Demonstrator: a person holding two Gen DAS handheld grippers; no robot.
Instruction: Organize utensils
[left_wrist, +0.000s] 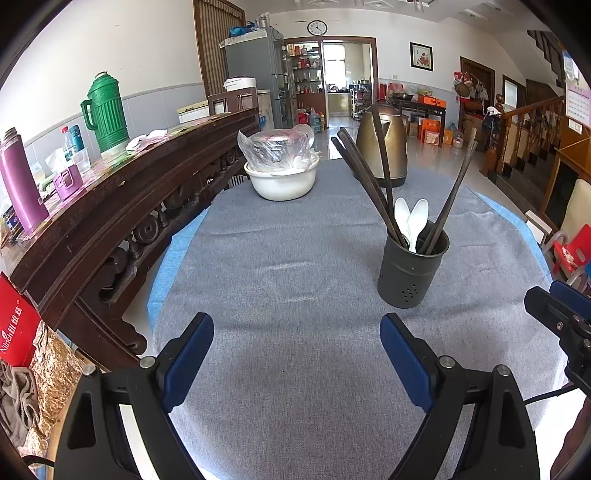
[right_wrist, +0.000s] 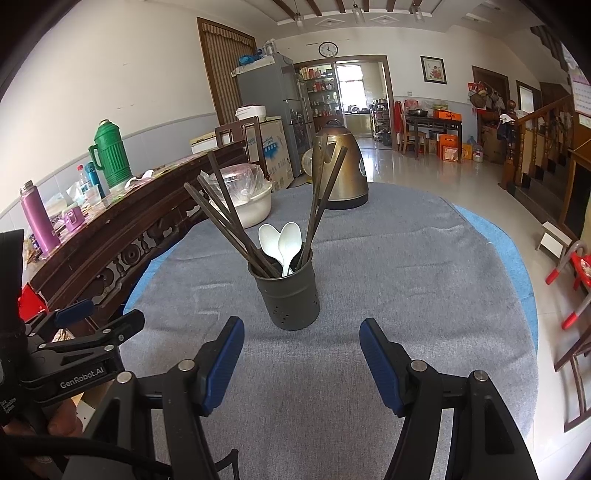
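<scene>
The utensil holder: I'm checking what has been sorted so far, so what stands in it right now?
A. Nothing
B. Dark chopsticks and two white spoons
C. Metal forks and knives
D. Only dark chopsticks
B: the dark utensil holder on the grey cloth holds several dark chopsticks leaning outward, and two white spoons stand among them with their bowls up.
</scene>
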